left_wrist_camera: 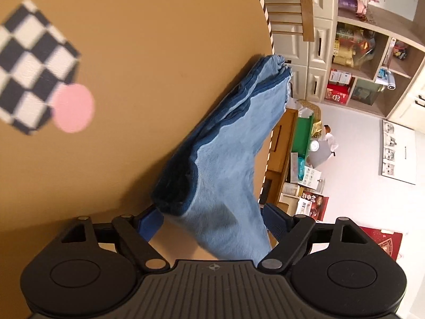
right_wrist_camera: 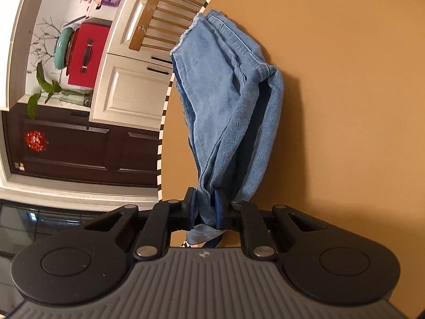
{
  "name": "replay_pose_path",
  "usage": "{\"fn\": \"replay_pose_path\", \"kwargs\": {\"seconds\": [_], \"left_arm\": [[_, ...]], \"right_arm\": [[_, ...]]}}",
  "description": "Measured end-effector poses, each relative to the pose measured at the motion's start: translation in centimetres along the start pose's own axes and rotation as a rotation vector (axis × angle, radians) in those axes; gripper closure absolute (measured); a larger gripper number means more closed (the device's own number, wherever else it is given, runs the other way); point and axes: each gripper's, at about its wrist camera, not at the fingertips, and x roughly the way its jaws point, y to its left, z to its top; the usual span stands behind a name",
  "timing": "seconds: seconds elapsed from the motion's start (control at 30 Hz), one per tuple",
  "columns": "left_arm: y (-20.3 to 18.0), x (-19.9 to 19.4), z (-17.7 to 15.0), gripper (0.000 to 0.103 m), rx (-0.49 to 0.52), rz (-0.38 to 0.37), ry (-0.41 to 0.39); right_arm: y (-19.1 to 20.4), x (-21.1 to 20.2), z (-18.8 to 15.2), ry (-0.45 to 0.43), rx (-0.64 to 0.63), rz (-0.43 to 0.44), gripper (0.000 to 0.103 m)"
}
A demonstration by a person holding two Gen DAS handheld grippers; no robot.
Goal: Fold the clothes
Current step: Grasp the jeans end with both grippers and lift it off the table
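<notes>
A pair of blue jeans [left_wrist_camera: 225, 143] is folded lengthwise into a long band, lifted over the tan round table [left_wrist_camera: 132, 53]. In the left wrist view the band runs from the table's far edge back between my left gripper's [left_wrist_camera: 213, 219] blue pads [left_wrist_camera: 151, 220], which stand wide apart and open around the cloth. In the right wrist view my right gripper [right_wrist_camera: 205, 207] is shut on a bunched end of the jeans [right_wrist_camera: 228, 101]. The rest of the denim stretches away toward the table rim [right_wrist_camera: 162, 122].
A checkered cloth [left_wrist_camera: 32, 63] and a pink disc [left_wrist_camera: 73, 107] lie on the table's left part. A wooden chair [right_wrist_camera: 159, 18] stands past the table's far rim. Shelves with boxes [left_wrist_camera: 353, 61] and a dark door [right_wrist_camera: 79, 146] lie beyond.
</notes>
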Motion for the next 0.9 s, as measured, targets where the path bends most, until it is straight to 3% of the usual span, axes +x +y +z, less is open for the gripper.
{"fn": "replay_pose_path", "kwargs": {"seconds": [0.1, 0.17, 0.27, 0.33, 0.43, 0.57, 0.7, 0.77, 0.83, 0.9], "left_arm": [[-0.7, 0.9, -0.2, 0.063, 0.004, 0.013, -0.007], [-1.2, 1.5, -0.3, 0.070, 0.006, 0.021, -0.012], [-1.8, 2.0, -0.3, 0.076, 0.008, 0.028, -0.011], [-2.4, 2.2, -0.3, 0.080, 0.010, 0.023, 0.003], [-3.1, 2.2, -0.5, 0.081, 0.028, 0.028, 0.020], [-3.1, 2.0, -0.3, 0.081, 0.020, 0.033, 0.028], [-3.1, 1.7, -0.1, 0.081, 0.050, 0.063, 0.040], [-3.5, 1.6, -0.1, 0.081, 0.083, 0.095, 0.043], [-3.9, 1.6, 0.0, 0.081, 0.116, 0.132, 0.044], [-4.4, 1.5, 0.0, 0.082, 0.152, 0.171, 0.045]], "right_arm": [[-0.5, -0.1, 0.2, -0.007, 0.021, -0.003, 0.089], [-1.0, -0.3, 0.0, -0.011, 0.021, -0.022, 0.088], [-2.2, -0.9, -0.3, -0.019, 0.066, -0.046, 0.079], [-3.4, -1.4, -0.6, -0.030, 0.115, -0.057, 0.047], [-5.2, -1.9, -1.3, -0.038, 0.185, -0.050, 0.039], [-7.7, 0.0, -2.1, 0.018, 0.345, -0.027, 0.038], [-8.5, 2.3, -2.2, 0.049, 0.426, 0.026, 0.038], [-8.4, 2.8, -2.0, 0.024, 0.441, 0.054, 0.039], [-7.5, 3.2, -1.9, 0.001, 0.378, 0.026, 0.078], [-6.7, 3.4, -1.9, -0.015, 0.300, 0.013, 0.083]]}}
